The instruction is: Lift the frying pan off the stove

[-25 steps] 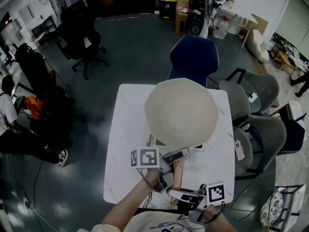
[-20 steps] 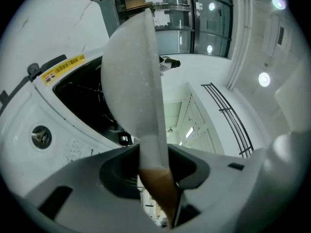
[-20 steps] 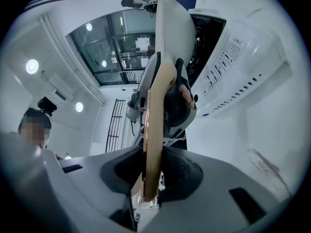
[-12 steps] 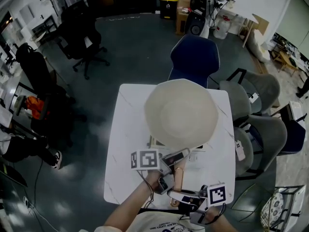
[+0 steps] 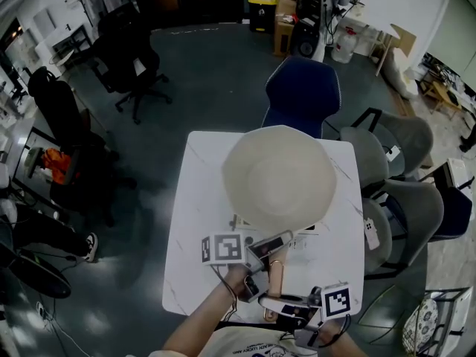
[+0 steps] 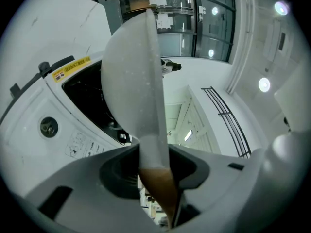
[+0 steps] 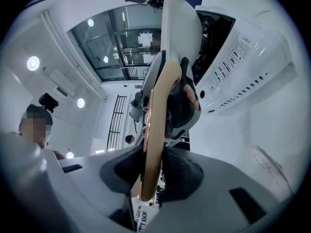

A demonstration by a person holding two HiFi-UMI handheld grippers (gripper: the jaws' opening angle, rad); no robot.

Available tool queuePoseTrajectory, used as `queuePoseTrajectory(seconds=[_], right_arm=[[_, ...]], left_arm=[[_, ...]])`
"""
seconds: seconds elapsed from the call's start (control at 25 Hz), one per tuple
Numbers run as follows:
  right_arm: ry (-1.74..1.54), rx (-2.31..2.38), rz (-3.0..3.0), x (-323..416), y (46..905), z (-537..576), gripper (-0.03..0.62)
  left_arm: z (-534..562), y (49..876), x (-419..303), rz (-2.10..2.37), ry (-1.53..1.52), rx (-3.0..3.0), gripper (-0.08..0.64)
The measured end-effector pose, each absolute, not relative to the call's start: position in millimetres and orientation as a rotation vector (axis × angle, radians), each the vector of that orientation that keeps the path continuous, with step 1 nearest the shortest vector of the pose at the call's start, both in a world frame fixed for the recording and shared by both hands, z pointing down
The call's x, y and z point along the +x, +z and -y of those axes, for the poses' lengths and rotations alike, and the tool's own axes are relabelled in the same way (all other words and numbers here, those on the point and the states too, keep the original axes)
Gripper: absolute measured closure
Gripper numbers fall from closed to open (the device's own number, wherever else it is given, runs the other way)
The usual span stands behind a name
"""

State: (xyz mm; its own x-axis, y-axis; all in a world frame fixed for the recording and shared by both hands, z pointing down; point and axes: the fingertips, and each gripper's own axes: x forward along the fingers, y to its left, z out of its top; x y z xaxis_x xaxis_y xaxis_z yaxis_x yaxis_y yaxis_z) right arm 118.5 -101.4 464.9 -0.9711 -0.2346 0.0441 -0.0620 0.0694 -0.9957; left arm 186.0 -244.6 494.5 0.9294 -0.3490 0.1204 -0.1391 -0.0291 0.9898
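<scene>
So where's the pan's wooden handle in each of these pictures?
Head view: handle low centre, running from the pale pan bowl toward the bottom edge.
Left gripper view: handle bottom centre, clamped between the jaws.
Right gripper view: handle upright at centre, clamped between the jaws.
Shared landmark: the pale pan bowl at the handle's far end, here and here.

Office-like lab, black swivel chair (image 5: 130, 50), cardboard boxes (image 5: 283, 12), white table (image 5: 195, 222)

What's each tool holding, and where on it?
Both grip the handle of the frying pan: left tool near the bowl, right tool at the wooden tail.
</scene>
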Motion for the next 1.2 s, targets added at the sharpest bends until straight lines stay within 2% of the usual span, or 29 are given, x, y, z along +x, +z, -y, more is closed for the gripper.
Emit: queuePoseTrajectory(seconds=[1.2], right_arm=[[-1.967, -0.228, -2.314, 100.1, 407.5, 100.1, 0.482]], left_arm=[[244.4, 431.8, 171.9, 0.358, -0.199, 1.65, 0.394]])
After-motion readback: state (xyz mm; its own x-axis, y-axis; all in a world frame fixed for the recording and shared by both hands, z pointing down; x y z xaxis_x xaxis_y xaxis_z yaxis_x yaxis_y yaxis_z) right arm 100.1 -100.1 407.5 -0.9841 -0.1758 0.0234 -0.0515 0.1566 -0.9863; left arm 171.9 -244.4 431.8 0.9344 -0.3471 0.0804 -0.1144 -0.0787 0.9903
